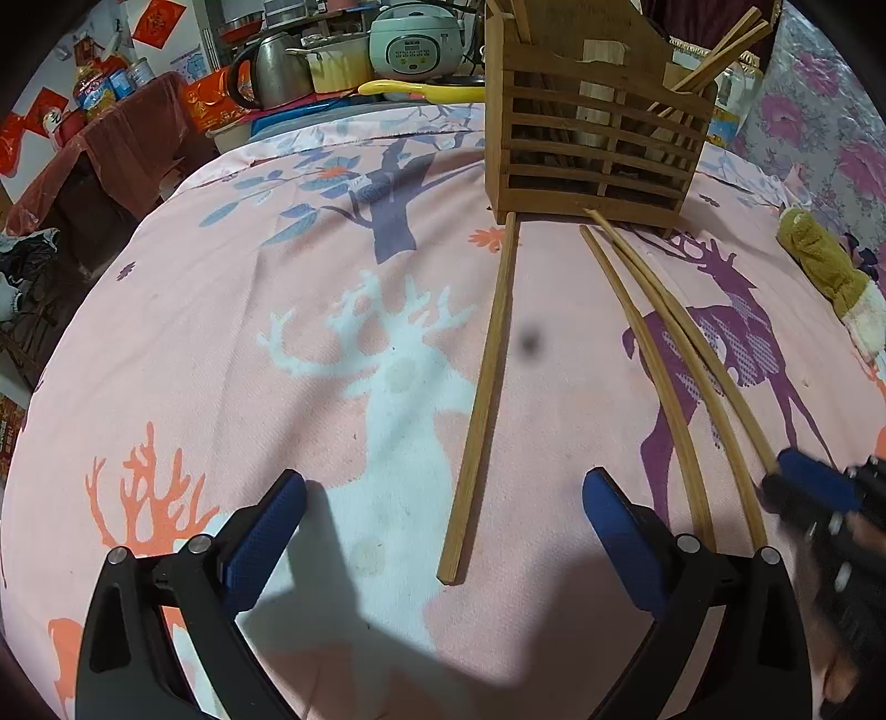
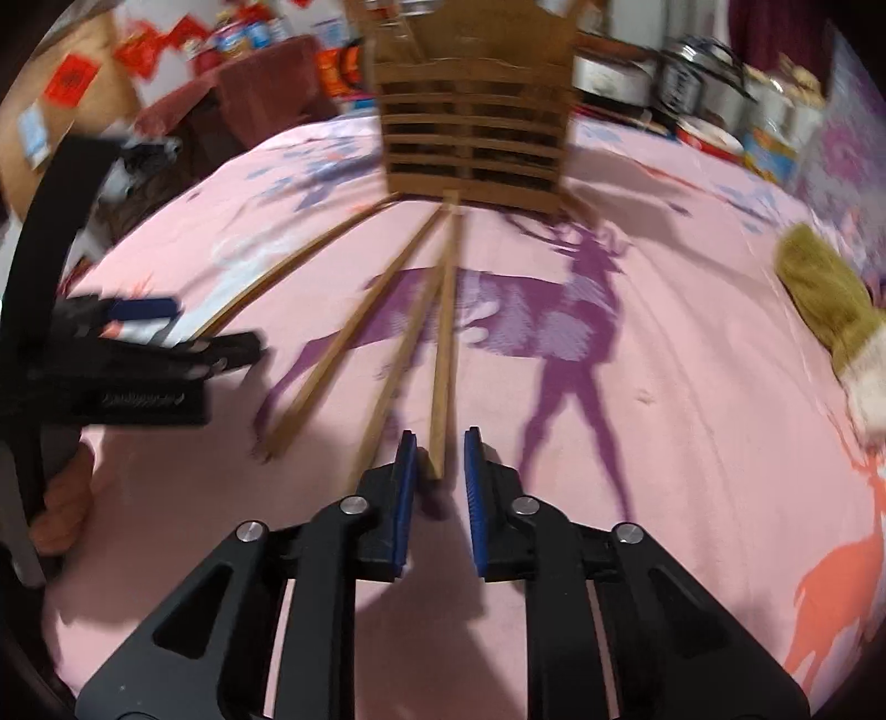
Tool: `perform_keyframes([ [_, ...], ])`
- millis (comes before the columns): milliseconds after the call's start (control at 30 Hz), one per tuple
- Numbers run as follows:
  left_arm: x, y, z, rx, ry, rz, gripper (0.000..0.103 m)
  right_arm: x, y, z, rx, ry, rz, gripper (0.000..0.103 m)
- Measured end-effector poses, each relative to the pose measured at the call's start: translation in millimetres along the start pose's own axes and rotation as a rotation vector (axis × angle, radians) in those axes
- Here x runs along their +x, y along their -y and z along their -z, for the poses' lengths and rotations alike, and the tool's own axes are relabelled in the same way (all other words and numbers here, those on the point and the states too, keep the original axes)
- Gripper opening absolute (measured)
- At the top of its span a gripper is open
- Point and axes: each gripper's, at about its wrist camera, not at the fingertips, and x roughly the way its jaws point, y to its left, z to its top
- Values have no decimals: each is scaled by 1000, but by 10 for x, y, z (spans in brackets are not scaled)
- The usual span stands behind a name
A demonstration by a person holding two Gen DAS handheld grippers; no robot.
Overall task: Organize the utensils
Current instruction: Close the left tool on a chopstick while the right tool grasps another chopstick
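Several wooden chopsticks lie on the pink deer-print cloth (image 1: 221,332), fanning out from the slatted wooden utensil holder (image 1: 592,138) (image 2: 473,138). My left gripper (image 1: 443,482) (image 2: 210,327) is open wide, low over the cloth. The near end of the leftmost chopstick (image 1: 487,387) lies between its fingers, untouched. My right gripper (image 2: 440,437) (image 1: 797,471) has its blue pads drawn in close around the near end of the rightmost chopstick (image 2: 446,332) (image 1: 736,399), shut on it. Two more chopsticks (image 1: 659,387) (image 2: 343,343) lie between those. More chopsticks stand in the holder's right compartment (image 1: 714,55).
An olive and white mitten (image 1: 819,266) (image 2: 825,299) lies at the cloth's right edge. Behind the holder stand a rice cooker (image 1: 415,39), a kettle (image 1: 271,66), pots and a yellow ladle (image 1: 421,88). A cloth-draped stand (image 1: 111,144) is at the far left.
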Motion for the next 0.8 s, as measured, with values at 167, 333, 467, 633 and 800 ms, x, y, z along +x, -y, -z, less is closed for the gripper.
perform_keyframes([
  [167, -9, -13, 3, -1, 0, 1, 99, -29, 254, -4, 95, -9, -30, 15],
  [333, -41, -39, 37, -9, -10, 3, 99, -28, 220, 17, 81, -14, -54, 16],
  [467, -106, -82, 95, -14, -15, 29, 98, -12, 294, 6, 120, -14, -82, 14],
  [633, -161, -149, 98, -45, -2, 85, 84, -8, 332, -7, 156, -13, -132, 23],
  [800, -177, -118, 97, -31, 7, 97, 66, -3, 339, -25, 156, 2, -119, 26],
])
